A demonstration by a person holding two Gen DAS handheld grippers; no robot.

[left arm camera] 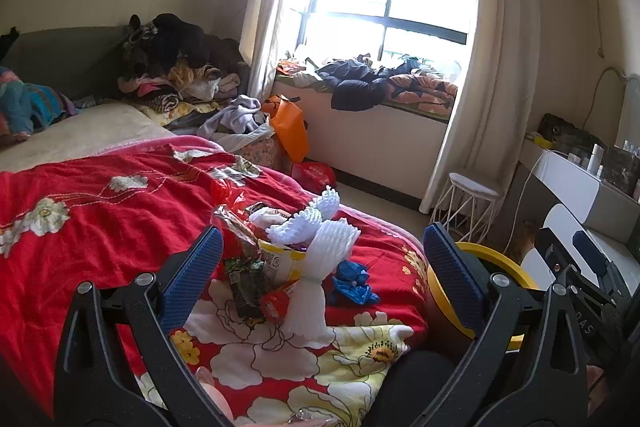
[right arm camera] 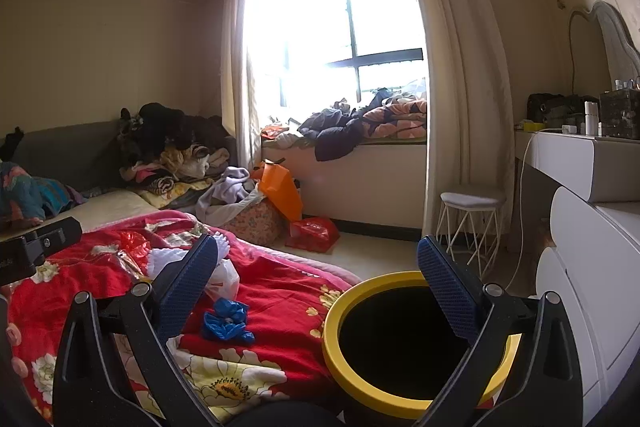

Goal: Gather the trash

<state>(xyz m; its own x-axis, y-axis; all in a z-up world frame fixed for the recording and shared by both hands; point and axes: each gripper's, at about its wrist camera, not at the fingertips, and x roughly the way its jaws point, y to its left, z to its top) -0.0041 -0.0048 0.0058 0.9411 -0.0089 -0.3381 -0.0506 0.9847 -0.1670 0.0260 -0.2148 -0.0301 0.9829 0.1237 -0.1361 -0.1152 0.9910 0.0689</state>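
A pile of trash lies on the red flowered blanket (left arm camera: 100,223): white foam fruit nets (left arm camera: 316,263), snack wrappers (left arm camera: 246,279), and a crumpled blue bag (left arm camera: 352,281), which also shows in the right wrist view (right arm camera: 226,321). A yellow-rimmed bin (right arm camera: 404,343) stands beside the bed; its rim shows in the left wrist view (left arm camera: 492,259). My left gripper (left arm camera: 324,255) is open and empty, just short of the pile. My right gripper (right arm camera: 318,267) is open and empty above the bin's near edge.
Clothes are heaped at the bed's far end (left arm camera: 176,67) and on the window seat (left arm camera: 372,83). An orange bag (left arm camera: 290,129) and red bag (right arm camera: 314,233) sit on the floor. A white stool (right arm camera: 470,223) and dresser (right arm camera: 588,267) stand right.
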